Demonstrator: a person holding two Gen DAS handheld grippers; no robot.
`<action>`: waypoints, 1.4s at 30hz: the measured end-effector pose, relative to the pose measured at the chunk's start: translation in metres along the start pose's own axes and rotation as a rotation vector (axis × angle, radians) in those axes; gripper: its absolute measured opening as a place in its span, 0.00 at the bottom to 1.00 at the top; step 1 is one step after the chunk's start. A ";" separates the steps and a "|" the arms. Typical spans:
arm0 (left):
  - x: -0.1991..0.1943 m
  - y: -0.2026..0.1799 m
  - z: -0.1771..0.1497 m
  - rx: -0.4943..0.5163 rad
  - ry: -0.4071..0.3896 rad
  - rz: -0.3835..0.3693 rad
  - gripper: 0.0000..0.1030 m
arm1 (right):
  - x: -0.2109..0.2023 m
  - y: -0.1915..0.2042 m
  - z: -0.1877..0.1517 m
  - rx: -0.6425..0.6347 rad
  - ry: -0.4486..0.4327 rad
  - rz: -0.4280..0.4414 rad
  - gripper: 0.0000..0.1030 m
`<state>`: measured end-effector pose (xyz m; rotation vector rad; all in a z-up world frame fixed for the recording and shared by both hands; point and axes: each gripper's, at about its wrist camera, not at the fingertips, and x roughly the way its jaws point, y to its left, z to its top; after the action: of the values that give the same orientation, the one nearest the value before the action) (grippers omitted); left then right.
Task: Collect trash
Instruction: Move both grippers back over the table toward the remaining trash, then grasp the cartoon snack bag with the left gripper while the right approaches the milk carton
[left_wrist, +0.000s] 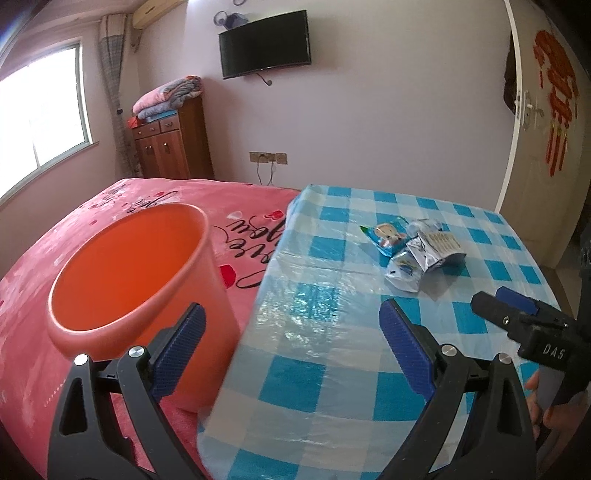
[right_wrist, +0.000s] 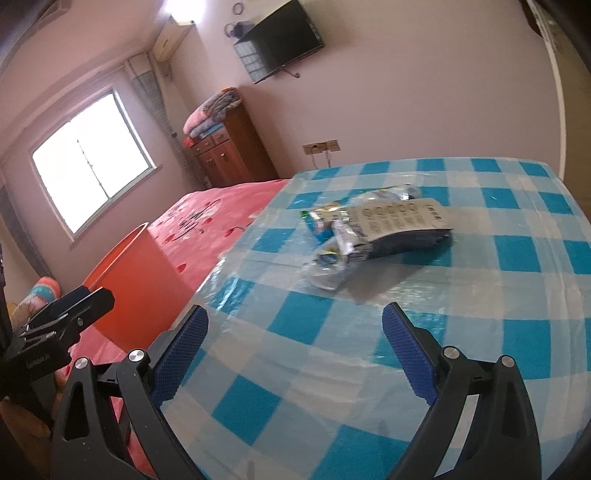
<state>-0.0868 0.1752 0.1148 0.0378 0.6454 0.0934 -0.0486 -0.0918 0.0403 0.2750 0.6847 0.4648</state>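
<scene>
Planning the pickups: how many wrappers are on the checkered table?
3, heaped mid-table and touching: a blue cartoon packet at left, a silver packet with printed panel at right, a crumpled clear-blue wrapper nearest the grippers. More could hide underneath.

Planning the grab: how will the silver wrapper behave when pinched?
The silver wrapper looks crumpled and thin, so probably light and floppy, folding between the pads. Its glossy foil may slip. Lying over the other wrappers, it might drag them along.

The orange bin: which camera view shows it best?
The left wrist view: the orange bin appears large there, with its open mouth and inside visible. The right wrist view shows only part of its side and rim, partly behind the left gripper.
</scene>
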 end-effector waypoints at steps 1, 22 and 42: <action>0.002 -0.003 0.001 0.005 0.005 -0.002 0.92 | 0.000 -0.005 0.000 0.012 -0.002 -0.002 0.91; 0.124 -0.081 0.068 -0.083 0.096 -0.117 0.92 | -0.004 -0.094 0.009 0.064 -0.046 -0.128 0.91; 0.272 -0.126 0.116 -0.148 0.298 0.001 0.72 | -0.004 -0.134 0.018 0.158 -0.031 -0.078 0.91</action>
<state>0.2085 0.0761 0.0362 -0.1204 0.9342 0.1496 0.0035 -0.2116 0.0033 0.4017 0.7003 0.3317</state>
